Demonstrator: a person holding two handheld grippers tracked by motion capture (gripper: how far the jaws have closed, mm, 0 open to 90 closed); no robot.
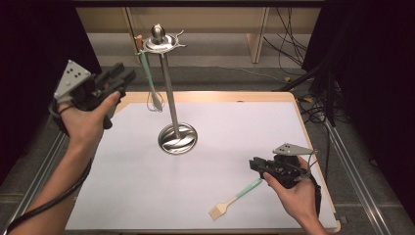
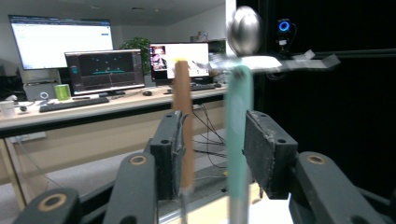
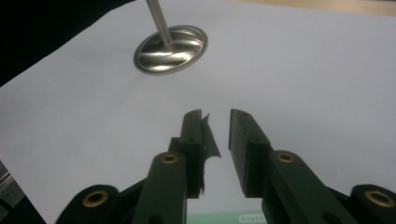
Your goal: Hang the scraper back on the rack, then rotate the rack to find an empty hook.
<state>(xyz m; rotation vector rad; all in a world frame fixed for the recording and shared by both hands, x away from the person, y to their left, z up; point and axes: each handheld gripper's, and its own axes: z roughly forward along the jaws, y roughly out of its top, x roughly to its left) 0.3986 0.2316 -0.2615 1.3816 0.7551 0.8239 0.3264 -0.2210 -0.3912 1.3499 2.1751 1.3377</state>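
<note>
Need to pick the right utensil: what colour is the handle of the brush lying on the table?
Mint green, on the brush with a tan head; clearest in the high view.

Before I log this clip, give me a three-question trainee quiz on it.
1. True or false: the brush lies flat on the table.
2. What hangs from the stand? A) whisk B) mug C) towel
3. Fill in: the teal handle stands between the open jaws of the ____ gripper.

Key: 1 true. 2 A, the whisk hangs from the stand's top. 3 left; the left gripper has the handle between its jaws, not clamped. The right gripper is open just above the brush handle.
</note>
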